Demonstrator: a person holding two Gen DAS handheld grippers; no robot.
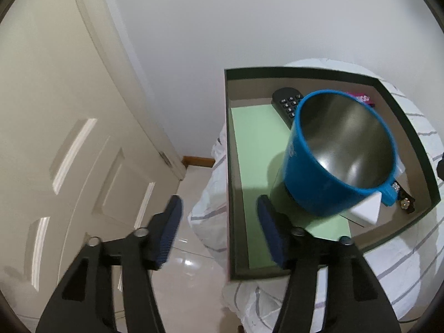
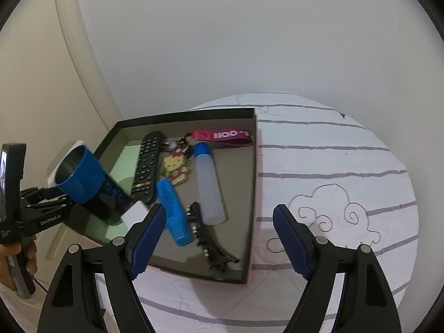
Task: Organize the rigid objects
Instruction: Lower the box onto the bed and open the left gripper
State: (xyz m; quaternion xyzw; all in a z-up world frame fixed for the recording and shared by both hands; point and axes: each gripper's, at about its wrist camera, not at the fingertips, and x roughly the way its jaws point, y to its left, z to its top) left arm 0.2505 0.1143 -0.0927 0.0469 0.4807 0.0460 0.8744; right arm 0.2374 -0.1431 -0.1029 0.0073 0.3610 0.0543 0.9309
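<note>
Risk lies with the blue cup (image 1: 338,152), tilted over the tray (image 1: 410,144) beside the remote (image 2: 145,166) with both the left hand-held gripper (image 1: 219,233) and right hand-held gripper (image 2: 219,238) spread wide: it could topple onto the tray's contents.

White wall (image 1: 249,22), cream panelled door (image 1: 69,111), glossy tiled floor (image 1: 188,260) (wooden skirting).
</note>
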